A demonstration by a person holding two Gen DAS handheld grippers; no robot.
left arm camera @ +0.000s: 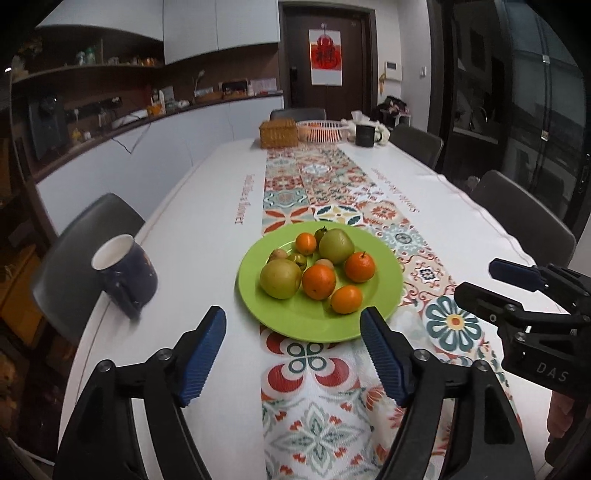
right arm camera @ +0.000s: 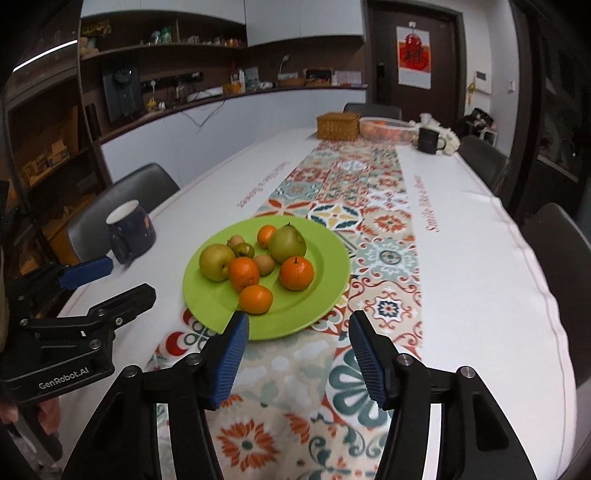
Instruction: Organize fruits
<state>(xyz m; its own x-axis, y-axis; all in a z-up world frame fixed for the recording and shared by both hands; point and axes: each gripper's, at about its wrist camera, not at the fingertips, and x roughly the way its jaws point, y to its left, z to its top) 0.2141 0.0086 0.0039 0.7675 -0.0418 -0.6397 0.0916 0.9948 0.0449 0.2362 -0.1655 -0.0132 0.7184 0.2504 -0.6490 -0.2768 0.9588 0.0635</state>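
Beside green plate [left arm camera: 317, 321] of fruit, blue mug [left arm camera: 125, 273], left hand-held gripper [left arm camera: 293, 325] wide, right hand-held gripper [right arm camera: 297, 328] wide

Home dining room, table [left arm camera: 207, 206], cabinets [left arm camera: 221, 26]

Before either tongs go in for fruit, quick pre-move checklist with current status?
1. Left tongs open, empty: ok.
2. Right tongs open, empty: ok.
3. Fruit all on green plate, none spilled: ok.
4. Nearest orange has free sides for a pinch: ok.
5. Blue mug stands apart from the plate: ok.
6. Destination: far basket already holds orange fruit; whether it is the target: cannot tell.
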